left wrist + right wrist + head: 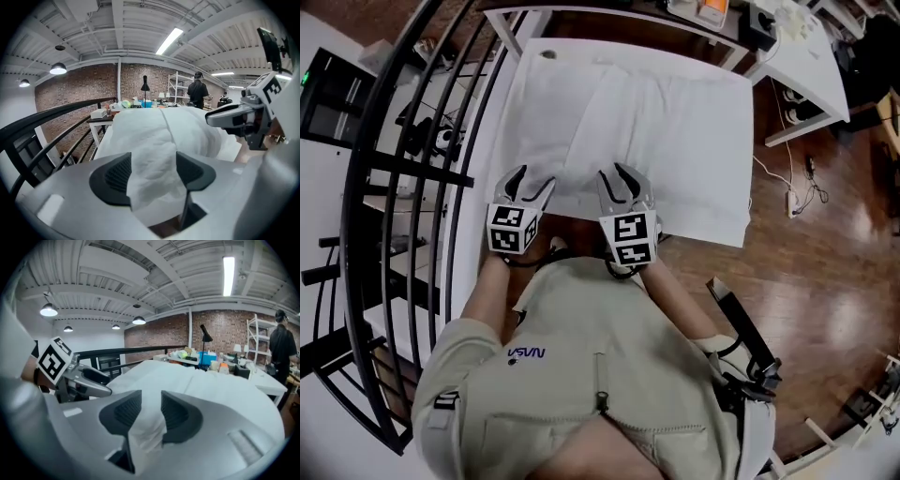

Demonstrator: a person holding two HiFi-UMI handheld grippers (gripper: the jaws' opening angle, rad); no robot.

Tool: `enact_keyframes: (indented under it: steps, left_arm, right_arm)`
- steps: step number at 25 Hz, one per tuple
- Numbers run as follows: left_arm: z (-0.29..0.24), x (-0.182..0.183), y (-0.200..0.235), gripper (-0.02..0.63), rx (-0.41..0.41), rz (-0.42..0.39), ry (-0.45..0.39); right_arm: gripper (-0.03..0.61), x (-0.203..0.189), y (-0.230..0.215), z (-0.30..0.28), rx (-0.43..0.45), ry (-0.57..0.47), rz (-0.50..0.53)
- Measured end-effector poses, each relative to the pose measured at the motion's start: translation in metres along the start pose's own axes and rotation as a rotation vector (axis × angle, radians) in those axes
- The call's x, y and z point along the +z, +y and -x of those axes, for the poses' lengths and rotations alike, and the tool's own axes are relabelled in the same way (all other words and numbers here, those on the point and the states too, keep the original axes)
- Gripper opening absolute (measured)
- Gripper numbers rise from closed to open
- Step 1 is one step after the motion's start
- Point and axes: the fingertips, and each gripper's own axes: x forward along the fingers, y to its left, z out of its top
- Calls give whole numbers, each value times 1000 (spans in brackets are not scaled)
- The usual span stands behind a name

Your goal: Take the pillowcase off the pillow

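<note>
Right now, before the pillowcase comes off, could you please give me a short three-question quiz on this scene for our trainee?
1. True or false: the right gripper pinches a fold of the white pillowcase.
2. At which edge of the pillowcase are both grippers working? A) the edge nearest the person; B) the far edge; C) a side edge.
3. Fill in: the left gripper has its jaws standing ___, with fabric lying loose between them.
Key: 1 true; 2 A; 3 apart.
</note>
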Motion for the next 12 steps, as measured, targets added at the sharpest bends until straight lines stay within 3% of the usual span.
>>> enact_keyframes:
  steps: [4,8,12]
  left_arm:
    - [-15,-20,-1,333,-58,-24,57]
    - [-31,-25,-5,324,-137,-62,89]
    - [-38,-25,-15,190,-186,-136,93]
  right_arm:
    - [150,-35,27,1,3,91,-4]
    - [170,-60,37,-6,-50,172,-58]
    - [181,-75,45,-24,-77,228,-97]
